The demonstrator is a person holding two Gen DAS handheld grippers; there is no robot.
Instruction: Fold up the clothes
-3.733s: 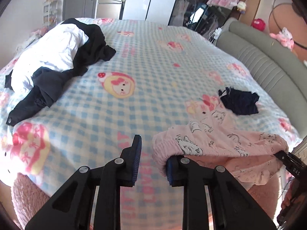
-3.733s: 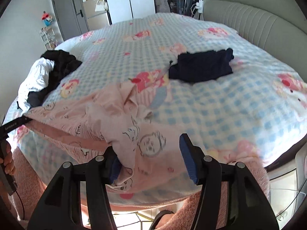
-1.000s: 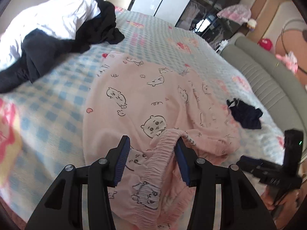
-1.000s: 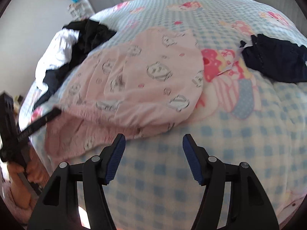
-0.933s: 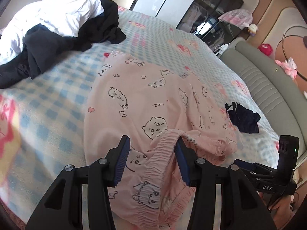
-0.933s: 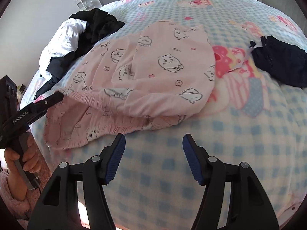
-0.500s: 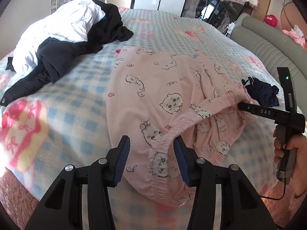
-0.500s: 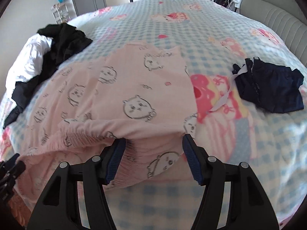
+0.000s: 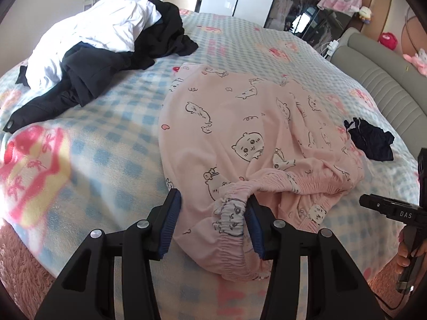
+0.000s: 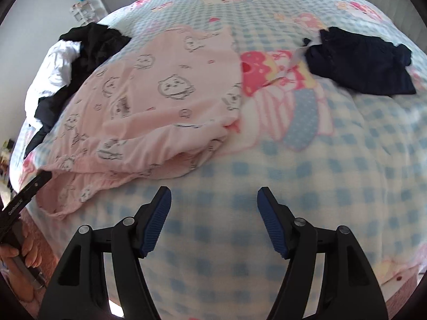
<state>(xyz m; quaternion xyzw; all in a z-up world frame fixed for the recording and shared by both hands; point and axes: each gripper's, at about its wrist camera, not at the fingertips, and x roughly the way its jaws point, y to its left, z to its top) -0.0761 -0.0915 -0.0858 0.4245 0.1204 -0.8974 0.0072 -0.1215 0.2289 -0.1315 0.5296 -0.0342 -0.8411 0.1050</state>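
Fingers of the left tool [image 9: 212, 217] stand wide apart, with the gathered elastic waistband [image 9: 232, 210] of pink pyjama trousers [image 9: 240, 133] bunched between them. The waistband touches the right-hand blue pad; the left-hand pad is clear of the cloth, so nothing is pinched. Whether the fabric is draped over that right finger or only leaning on it is hard to tell.

The right tool [image 10: 213, 221] is also spread wide and holds nothing. Its blue pads hover above bare checked bed cover [image 10: 307, 186], with the trousers ahead and to its left, not touching. This view is blurred, so the print on the cloth is soft.

The trousers lie on the bed, spread ahead of the left tool, legs reaching away from it. They are pale pink with small cartoon animal faces. The waist end nearest the tool is rumpled and folded over on itself, and the far right edge is creased.

Ahead and to the left of the left tool sits a pile of white and black clothes [image 9: 101, 42]. To the right, beyond the trousers, lies a small dark navy garment [image 9: 371, 141]. At the right edge of the left view, the right tool's black body and part of a hand [image 9: 408, 250] are cut off by the frame.
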